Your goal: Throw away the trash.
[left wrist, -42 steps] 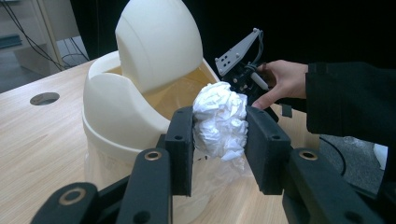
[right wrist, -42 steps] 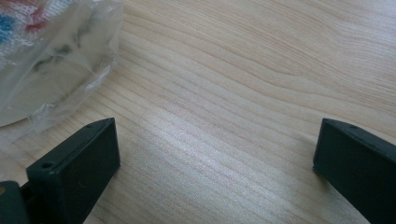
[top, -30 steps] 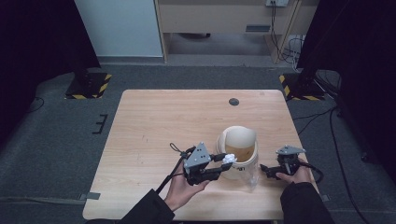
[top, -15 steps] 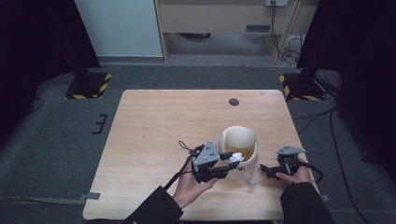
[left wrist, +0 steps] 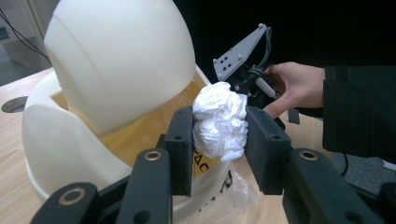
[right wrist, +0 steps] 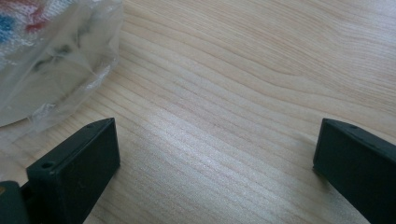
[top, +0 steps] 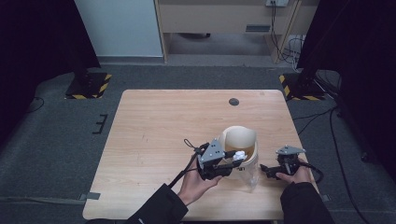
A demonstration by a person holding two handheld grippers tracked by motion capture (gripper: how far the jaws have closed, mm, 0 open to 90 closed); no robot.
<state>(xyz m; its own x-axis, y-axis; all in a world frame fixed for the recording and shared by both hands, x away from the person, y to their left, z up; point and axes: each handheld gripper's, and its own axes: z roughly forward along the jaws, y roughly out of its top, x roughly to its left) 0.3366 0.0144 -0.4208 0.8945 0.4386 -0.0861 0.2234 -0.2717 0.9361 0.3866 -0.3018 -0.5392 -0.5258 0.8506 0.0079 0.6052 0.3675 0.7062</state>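
A crumpled white paper wad (left wrist: 220,120) is clamped between the two black jaws of the left gripper (top: 232,161), its pads pressed against either side. The wad is lumpy, somewhat taller than wide in the left gripper view, its long axis running up between the pads and its top standing clear above them. It is held just at the open mouth of a cream-coloured dome-lidded bin (top: 239,144), beside the raised rounded lid and over the tan inner wall. The bin stands on the wooden tabletop (top: 159,126) in the right half, nearer the person's edge than the far edge. Clear plastic wrap (top: 251,176) lies crumpled at the bin's foot, toward the near edge. The right gripper (top: 265,171) rests low by the near right corner, jaws spread wide apart over bare wood with nothing between them, the plastic just beside one jaw. A dark round spot (top: 233,101) is seen near the far edge.
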